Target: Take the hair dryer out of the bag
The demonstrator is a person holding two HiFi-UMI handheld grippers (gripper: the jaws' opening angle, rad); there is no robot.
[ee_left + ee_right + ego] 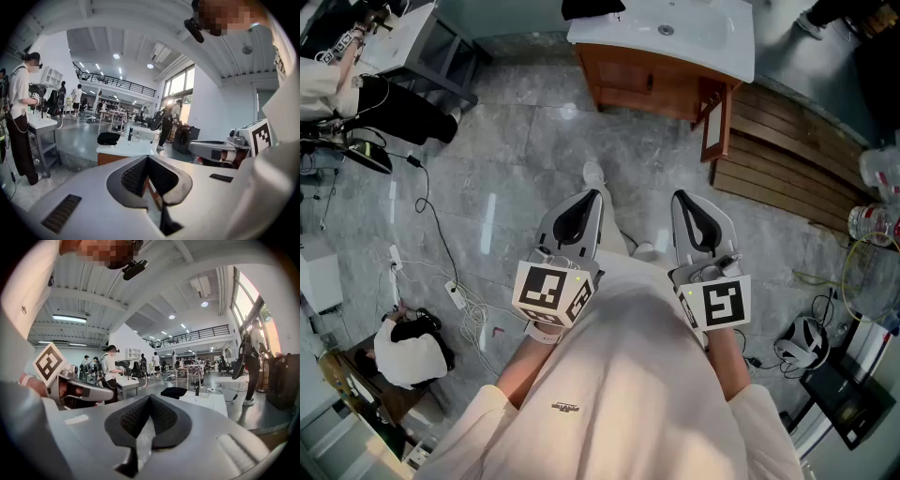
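A black bag lies on a white-topped wooden cabinet some way ahead of me; only its near edge shows in the head view. The left gripper view has the bag on the white top, and so does the right gripper view, where the bag sits beside a dark bottle. No hair dryer is visible. My left gripper and right gripper are held side by side at waist height, short of the cabinet. Both are shut with nothing between the pads, jaws touching.
The cabinet's door hangs open on the right. A slatted wooden panel lies on the floor to the right. Cables and a power strip trail on the left floor. A person stands at a table to the left.
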